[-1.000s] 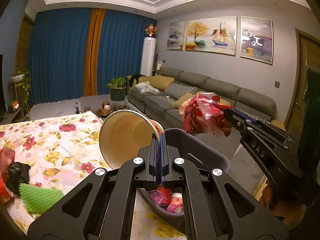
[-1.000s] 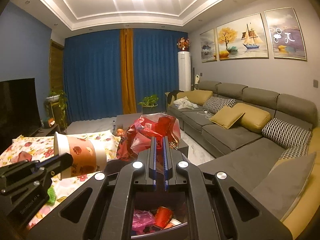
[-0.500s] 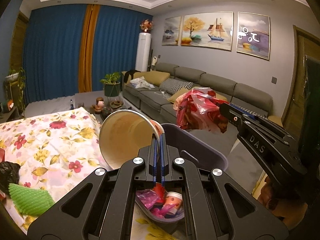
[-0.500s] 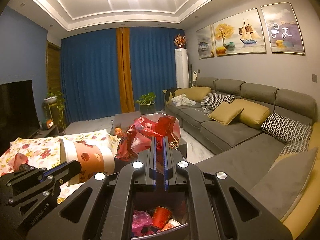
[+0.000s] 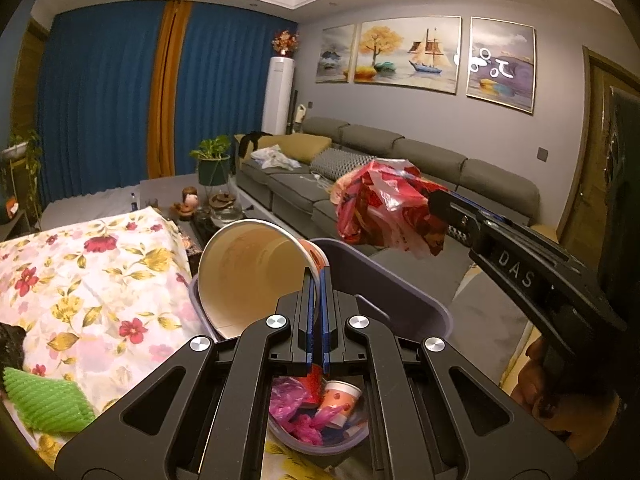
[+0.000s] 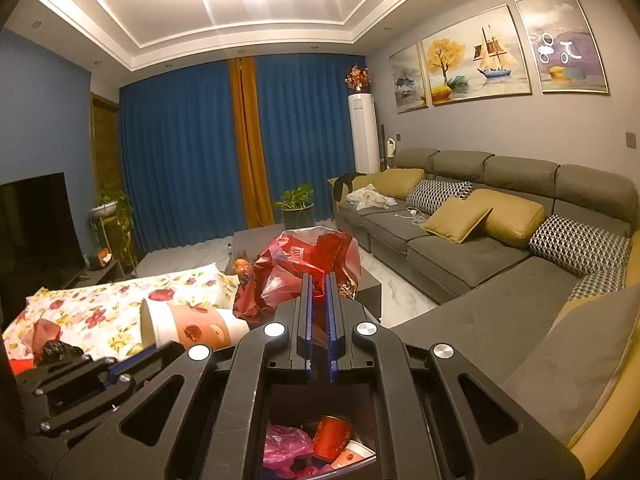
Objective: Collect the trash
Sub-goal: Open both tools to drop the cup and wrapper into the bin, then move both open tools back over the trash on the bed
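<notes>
My left gripper [image 5: 317, 276] is shut on the rim of a large paper cup [image 5: 248, 276], held on its side over a grey trash bin [image 5: 404, 300]. The cup also shows in the right wrist view [image 6: 192, 326]. My right gripper [image 6: 319, 280] is shut on a crumpled red plastic bag [image 6: 308, 264], held above the same bin; the bag also shows in the left wrist view [image 5: 384, 208]. The bin holds pink plastic [image 5: 288, 400], a small paper cup [image 5: 340, 396] and a red cup [image 6: 332, 436].
A table with a floral cloth [image 5: 80, 280] lies left of the bin, with a green foam net [image 5: 44, 404] and a black bag [image 6: 56, 350] on it. A grey sofa [image 6: 480, 248] runs along the right. A low tea table [image 5: 208, 208] stands beyond.
Both grippers have shifted a little to the right with their loads, so the bin sits more under them. The cup and the red bag stay gripped.
</notes>
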A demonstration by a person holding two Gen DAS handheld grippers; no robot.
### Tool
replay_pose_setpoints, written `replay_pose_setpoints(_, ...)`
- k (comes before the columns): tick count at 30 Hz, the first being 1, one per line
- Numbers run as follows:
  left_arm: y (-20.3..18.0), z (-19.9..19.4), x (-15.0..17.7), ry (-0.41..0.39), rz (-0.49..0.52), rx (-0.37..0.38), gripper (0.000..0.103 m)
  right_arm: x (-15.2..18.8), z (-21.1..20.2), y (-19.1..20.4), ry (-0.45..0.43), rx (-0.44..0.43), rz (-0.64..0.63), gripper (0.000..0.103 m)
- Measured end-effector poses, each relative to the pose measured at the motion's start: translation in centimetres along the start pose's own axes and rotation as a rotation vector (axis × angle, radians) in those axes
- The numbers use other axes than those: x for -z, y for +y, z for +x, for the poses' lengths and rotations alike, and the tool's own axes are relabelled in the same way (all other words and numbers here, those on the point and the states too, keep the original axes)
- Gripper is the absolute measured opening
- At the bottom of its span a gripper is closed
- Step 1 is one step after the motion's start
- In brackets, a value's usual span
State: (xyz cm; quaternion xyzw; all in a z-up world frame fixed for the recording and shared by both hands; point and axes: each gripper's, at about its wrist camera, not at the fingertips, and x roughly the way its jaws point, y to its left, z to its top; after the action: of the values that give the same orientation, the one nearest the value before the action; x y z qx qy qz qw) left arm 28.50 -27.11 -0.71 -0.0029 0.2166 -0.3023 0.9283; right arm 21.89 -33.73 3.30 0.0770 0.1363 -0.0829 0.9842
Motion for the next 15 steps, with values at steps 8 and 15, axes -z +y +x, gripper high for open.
replay_pose_setpoints(8, 0.8, 0.6, 0.1, 0.02, 0.005, 0.008, 0.017, -0.3, 0.2, -0.8, 0.002, -0.004, 0.031, 0.026)
replay_pose_setpoints(15, 2.1, -0.8, 0.4, -0.022, -0.033, -0.034, 0.056, -0.2, -0.2, -1.0, -0.004, 0.012, 0.039, 0.05)
